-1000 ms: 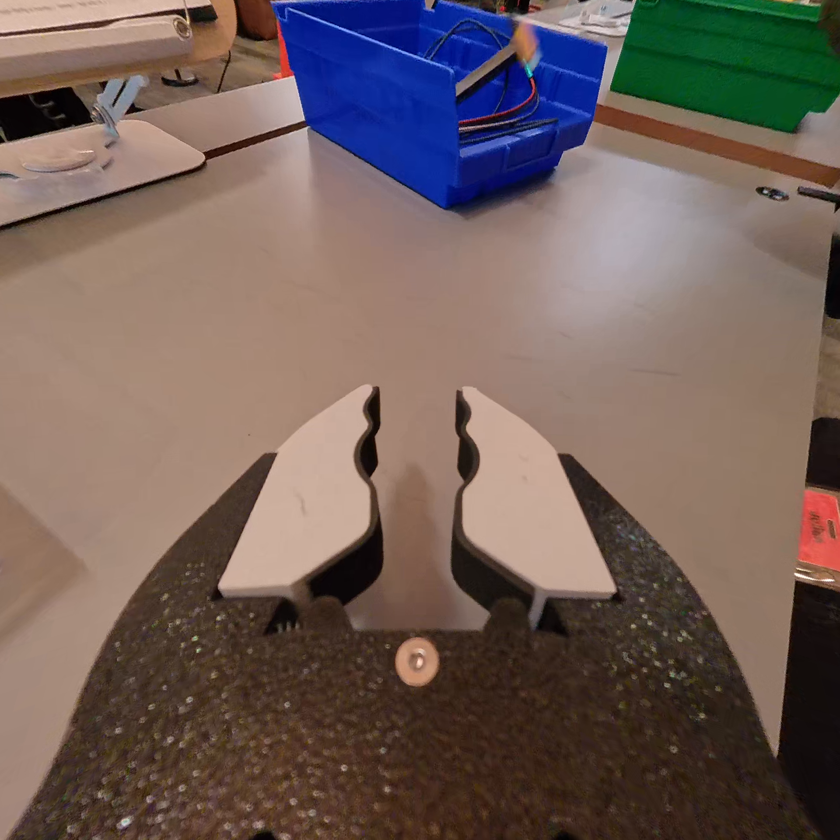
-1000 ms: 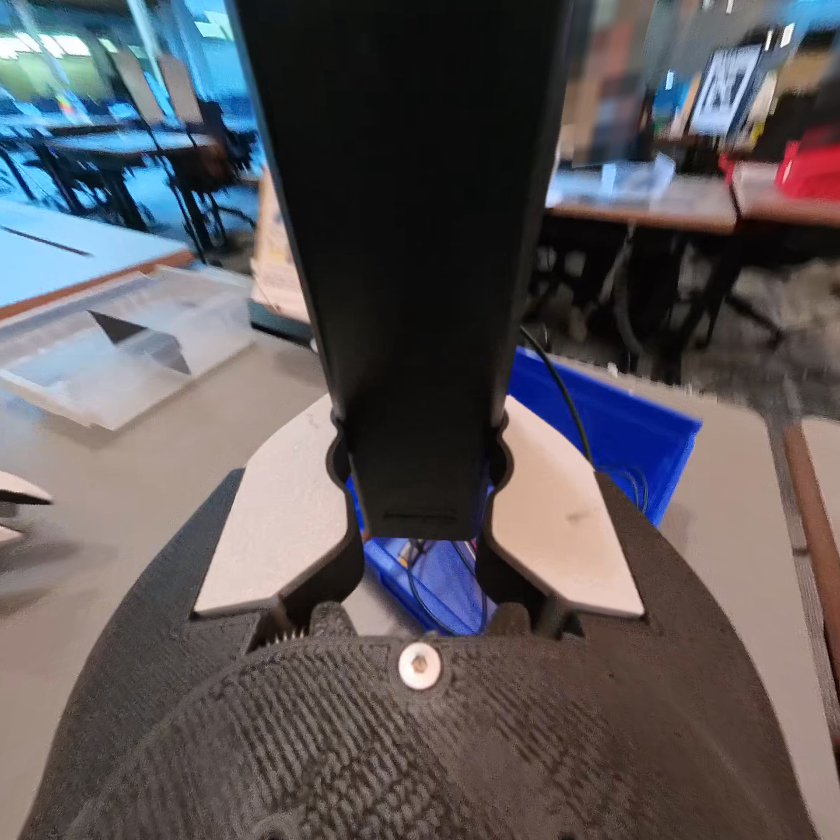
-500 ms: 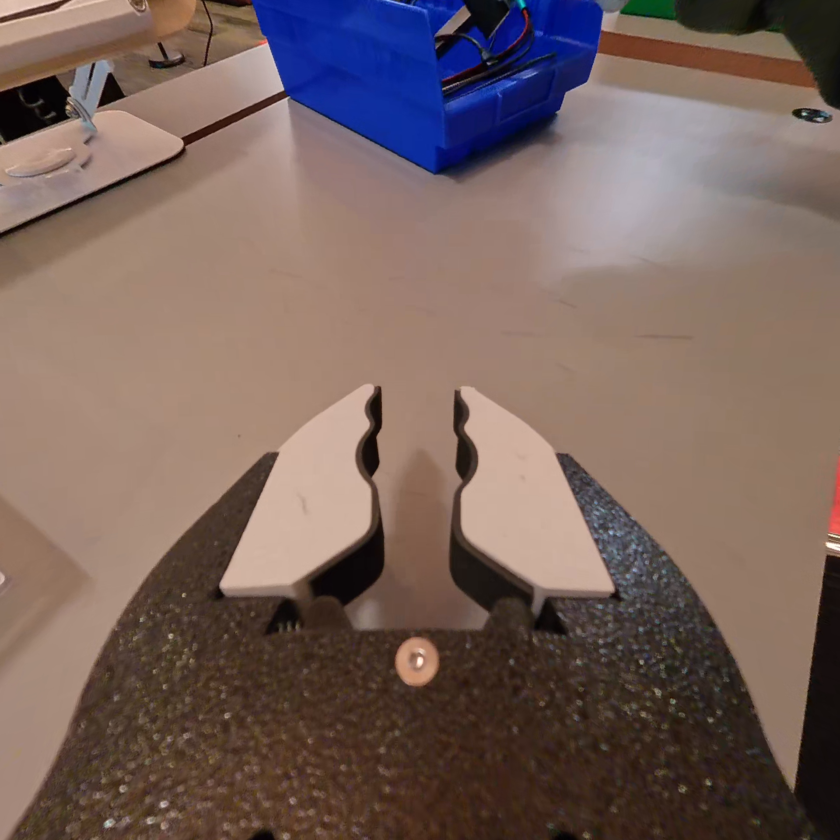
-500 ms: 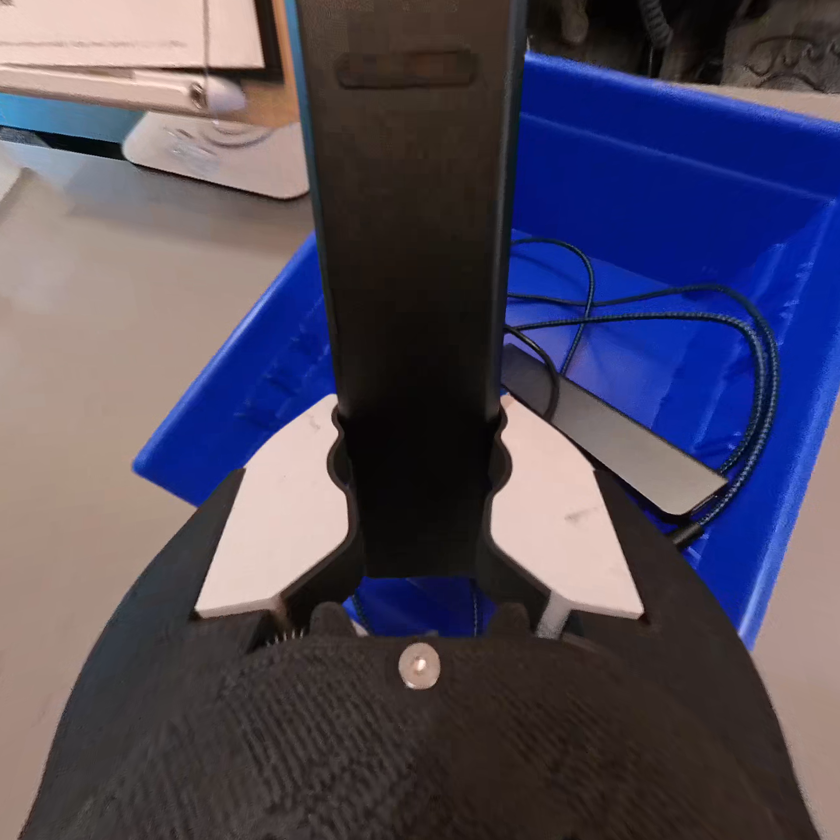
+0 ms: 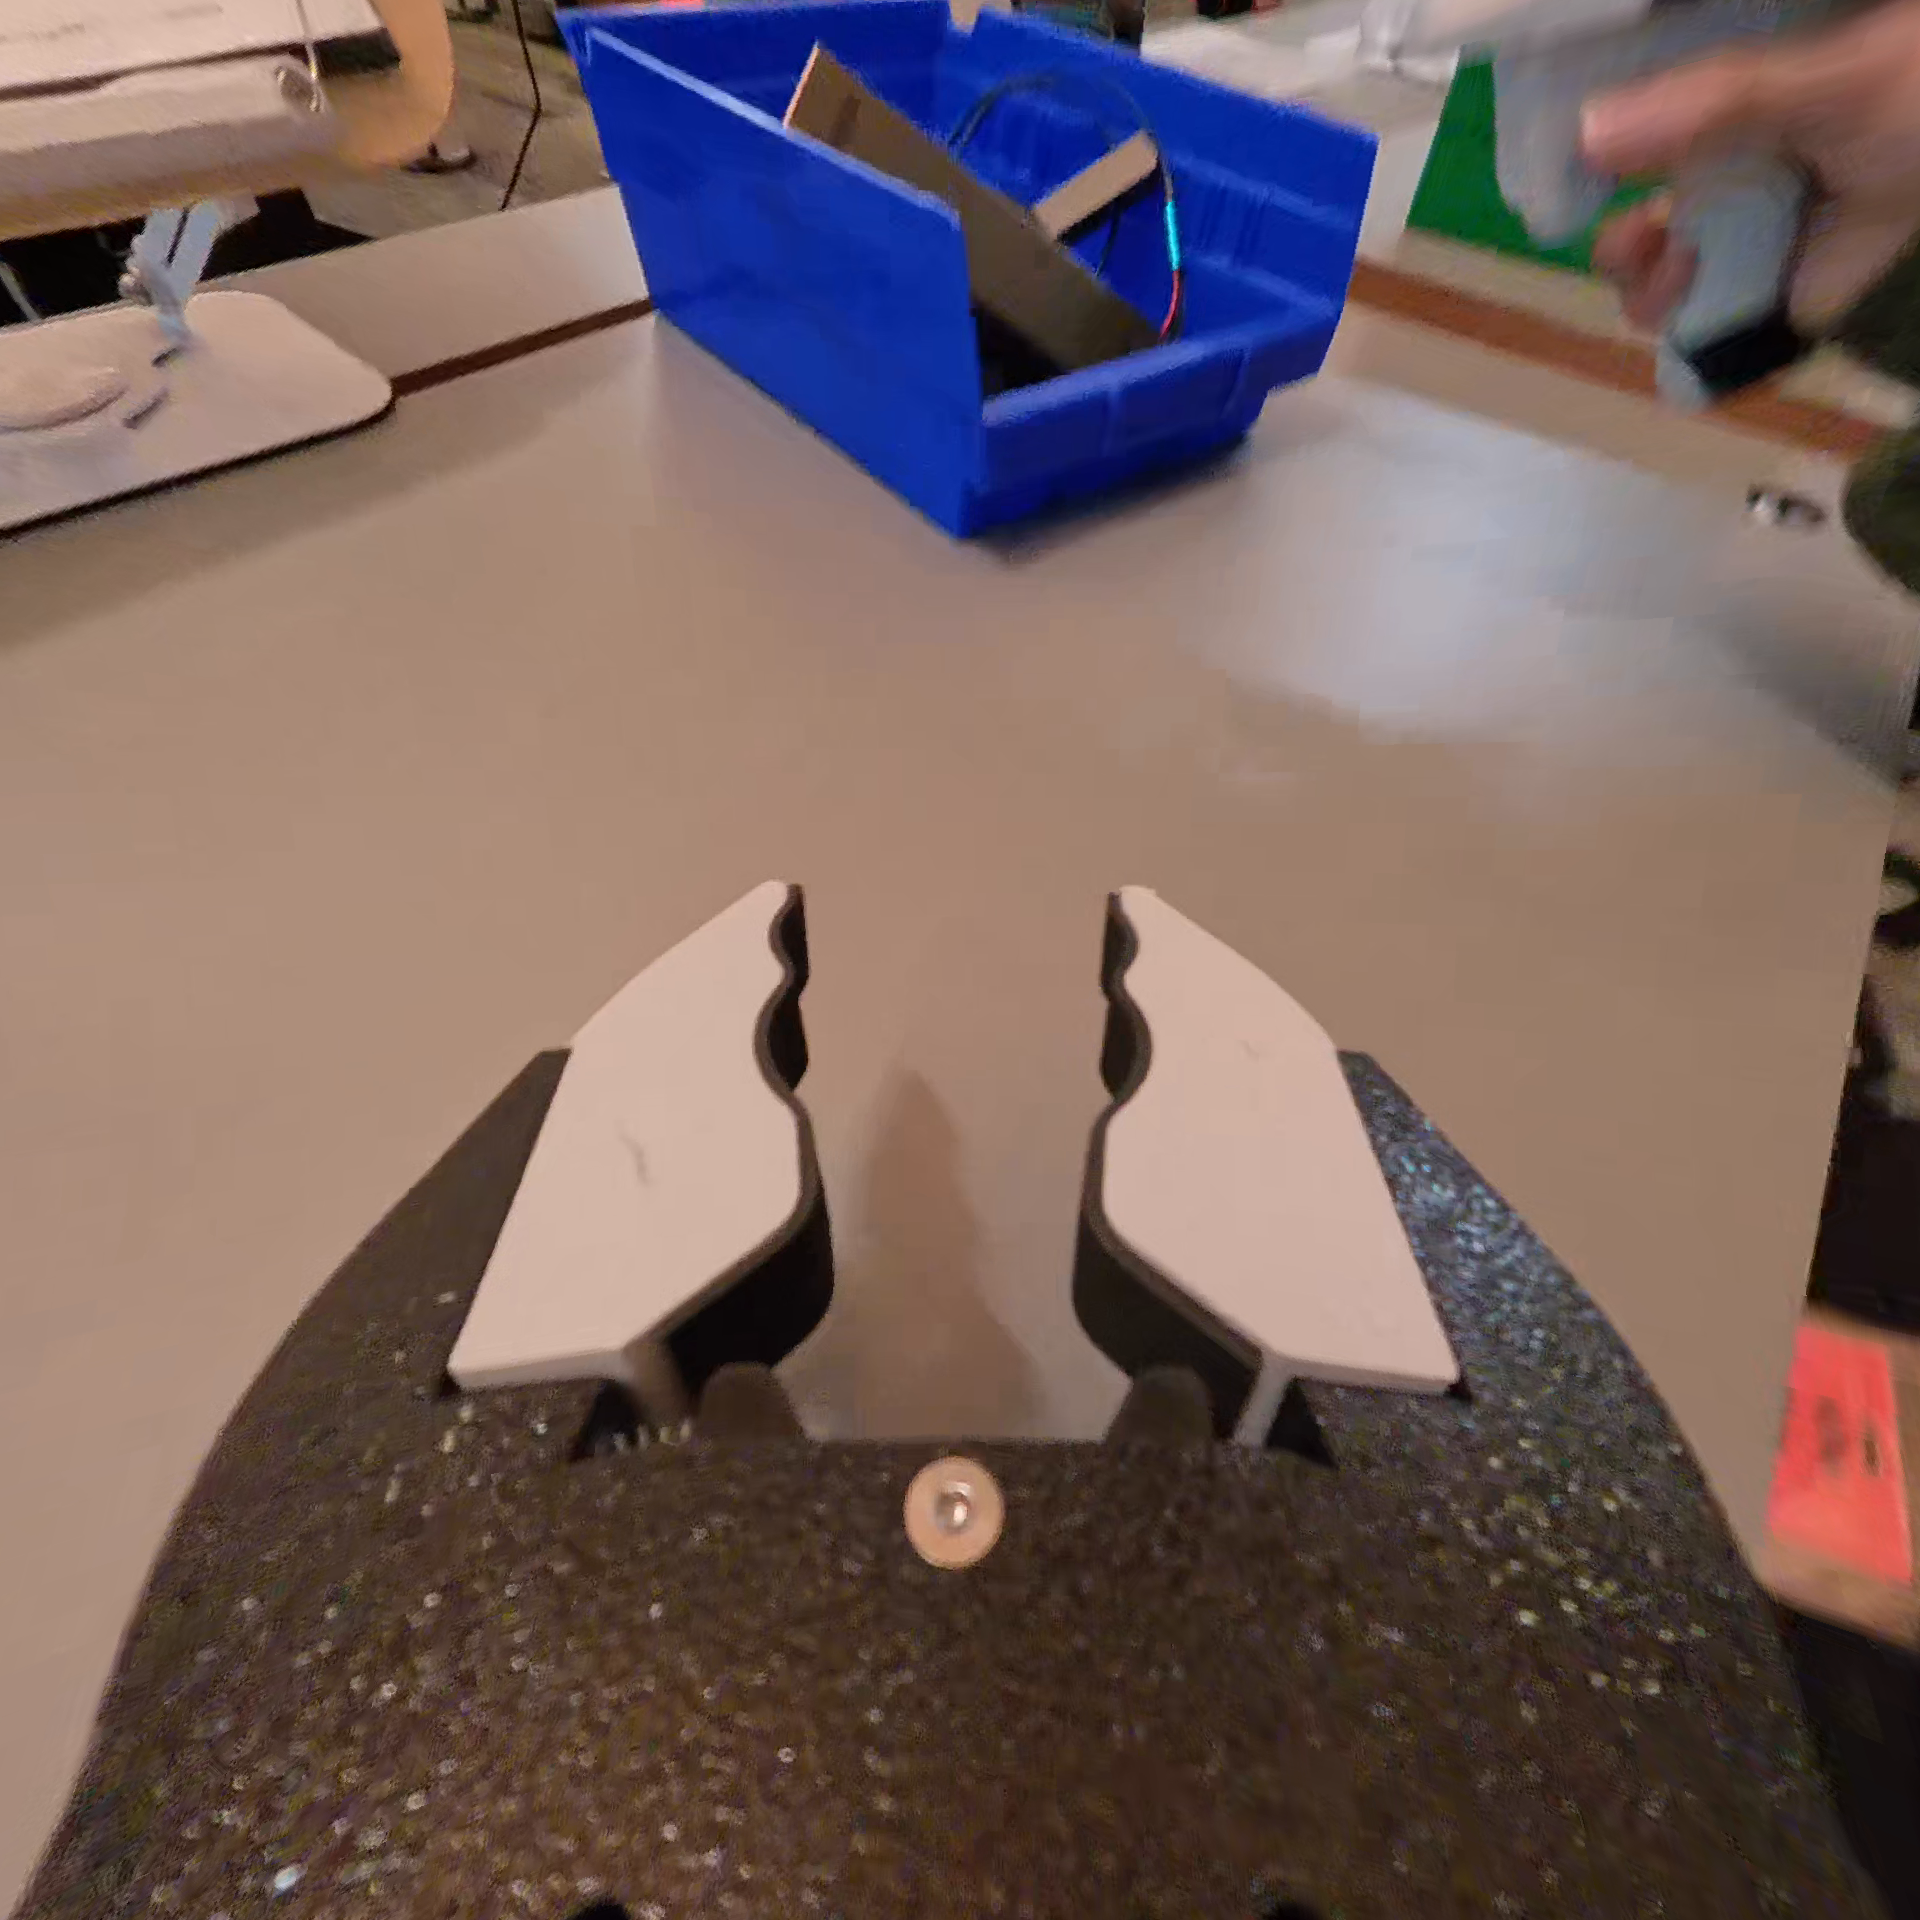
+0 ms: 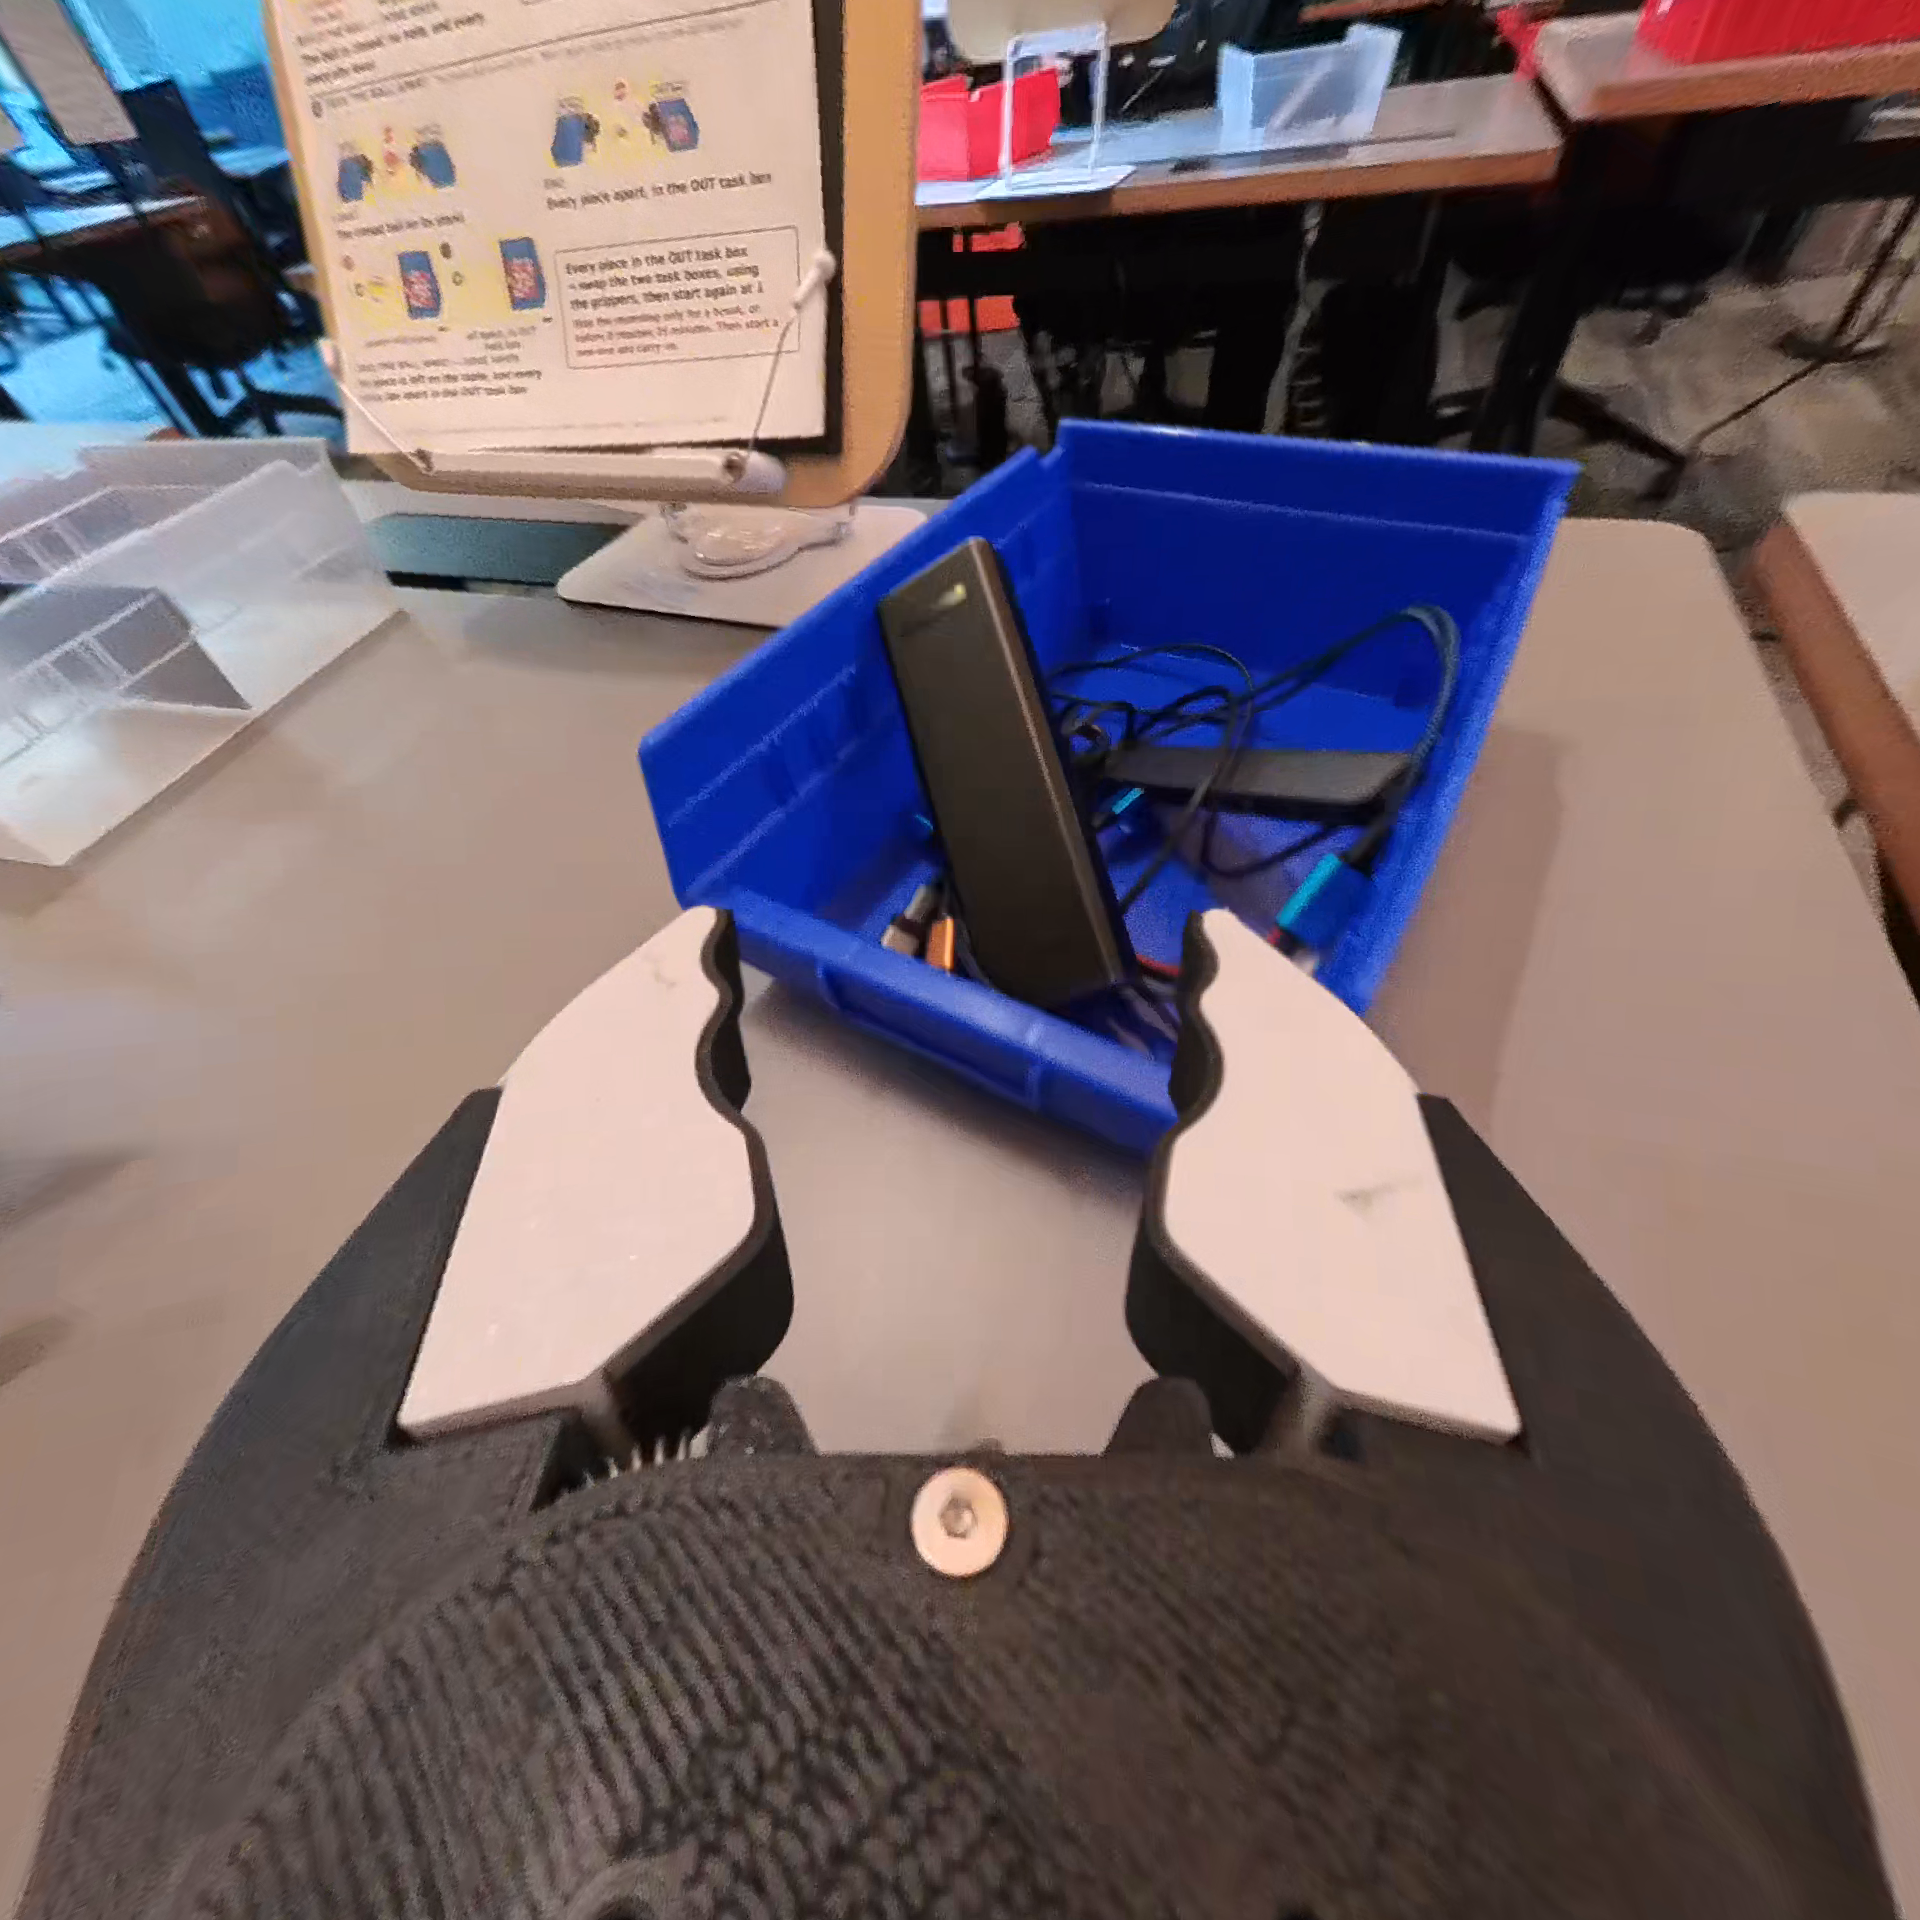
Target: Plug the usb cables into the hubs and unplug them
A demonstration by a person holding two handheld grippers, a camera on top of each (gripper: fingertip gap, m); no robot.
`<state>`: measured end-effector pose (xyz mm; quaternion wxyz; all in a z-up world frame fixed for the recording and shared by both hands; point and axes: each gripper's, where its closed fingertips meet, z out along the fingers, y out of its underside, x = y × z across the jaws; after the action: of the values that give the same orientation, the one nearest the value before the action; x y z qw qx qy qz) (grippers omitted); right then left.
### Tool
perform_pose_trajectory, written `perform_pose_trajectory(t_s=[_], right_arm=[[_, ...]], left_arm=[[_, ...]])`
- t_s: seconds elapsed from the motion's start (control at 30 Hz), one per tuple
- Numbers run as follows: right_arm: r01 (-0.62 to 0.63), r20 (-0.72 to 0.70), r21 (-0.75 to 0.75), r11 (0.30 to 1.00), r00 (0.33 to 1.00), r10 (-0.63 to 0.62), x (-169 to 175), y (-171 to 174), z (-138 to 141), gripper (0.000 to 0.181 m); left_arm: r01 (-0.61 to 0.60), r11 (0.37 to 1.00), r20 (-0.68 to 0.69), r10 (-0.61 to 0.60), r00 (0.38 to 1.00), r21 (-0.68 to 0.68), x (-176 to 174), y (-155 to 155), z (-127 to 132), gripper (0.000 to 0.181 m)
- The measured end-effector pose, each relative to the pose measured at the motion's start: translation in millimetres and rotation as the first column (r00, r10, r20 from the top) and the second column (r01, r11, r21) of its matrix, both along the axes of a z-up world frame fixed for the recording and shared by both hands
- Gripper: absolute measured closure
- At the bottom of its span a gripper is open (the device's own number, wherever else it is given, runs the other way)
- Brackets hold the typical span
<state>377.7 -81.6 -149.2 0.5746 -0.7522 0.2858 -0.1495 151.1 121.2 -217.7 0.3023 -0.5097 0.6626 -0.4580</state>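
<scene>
Your grey counter [image 6: 312, 935] carries a blue bin [image 6: 1299, 520], with a clear plastic stand [image 6: 156, 623] off to its left and an instruction board [image 6: 582, 208] behind it. Inside the bin one black hub [image 6: 997, 769] leans upright against the left wall, a second hub [image 6: 1257, 774] lies flat toward the back, and the usb cables [image 6: 1226, 707] are tangled loosely around both. Your right gripper [image 6: 956, 940] hovers just short of the bin's near wall with its jaws wide apart and holding nothing, and your left gripper [image 5: 951, 904] sits low over bare counter, well short of the bin, its jaws parted and empty too.
</scene>
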Motion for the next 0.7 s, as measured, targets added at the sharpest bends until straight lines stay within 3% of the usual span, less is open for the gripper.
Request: perform_pose_trajectory(t_s=[0.1,0.23,0.3,0.47,0.7], right_arm=[[0.069,0.041,-0.014,0.998,0.997,-0.068,-4.4,-19.5,-6.9,0.094],[0.189,0.055,-0.185,0.964,0.982,-0.182,10.4,-42.4,-20.7,0.082],[0.255,0.086,-0.158,0.954,0.966,-0.244,16.5,-51.2,-12.5,0.085],[0.24,0.088,-0.072,0.968,0.968,-0.234,14.0,-49.8,-2.1,0.08],[0.361,0.014,-0.052,0.931,0.933,-0.361,54.4,-63.8,-26.1,0.086]], left_arm=[[-0.054,0.998,-0.017,0.053,0.998,-0.031,42.3,-21.8,16.9,0.118],[-0.076,0.997,-0.067,0.075,0.995,-0.012,110.9,-58.3,36.0,0.115],[-0.075,0.996,-0.1,0.079,0.992,0.042,145.2,-72.8,37.2,0.114],[-0.223,0.955,-0.121,0.248,0.961,0.195,218.3,-60.2,36.5,0.117],[-0.279,0.926,-0.2,0.332,0.922,0.253,250.3,-33.9,20.8,0.121]])
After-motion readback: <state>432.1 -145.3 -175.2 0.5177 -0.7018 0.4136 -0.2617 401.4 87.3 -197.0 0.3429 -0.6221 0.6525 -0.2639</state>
